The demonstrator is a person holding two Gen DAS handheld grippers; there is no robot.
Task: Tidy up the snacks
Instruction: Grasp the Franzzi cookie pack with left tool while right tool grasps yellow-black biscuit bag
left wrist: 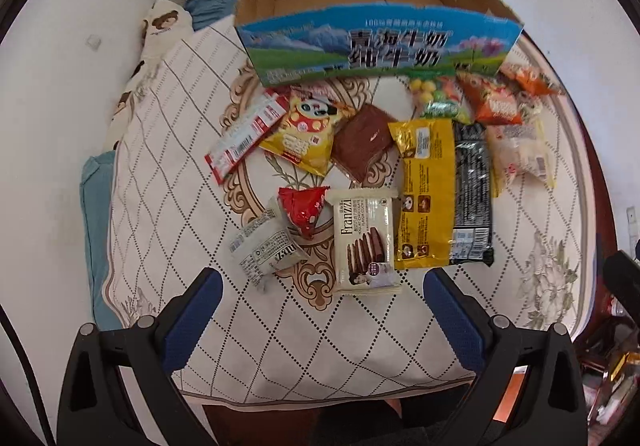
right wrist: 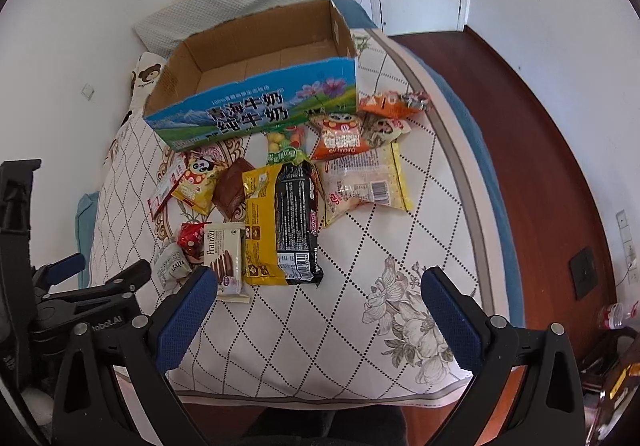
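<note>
Mostly bright crinkly snack pkts (left wrist: 428,189), scattered.

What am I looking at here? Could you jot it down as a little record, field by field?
Setting: quilted bed cover
Container: open cardboard milk box, nothing seen inside
Snacks: loose packets in front of the box, none in it
Nearest packet: Franzzi cookie pack
Largest packets: yellow bag with black pack overlapping it
Left gripper: open, holding nothing
Right gripper: open, holding nothing
Progress: sorting not yet begun
</note>
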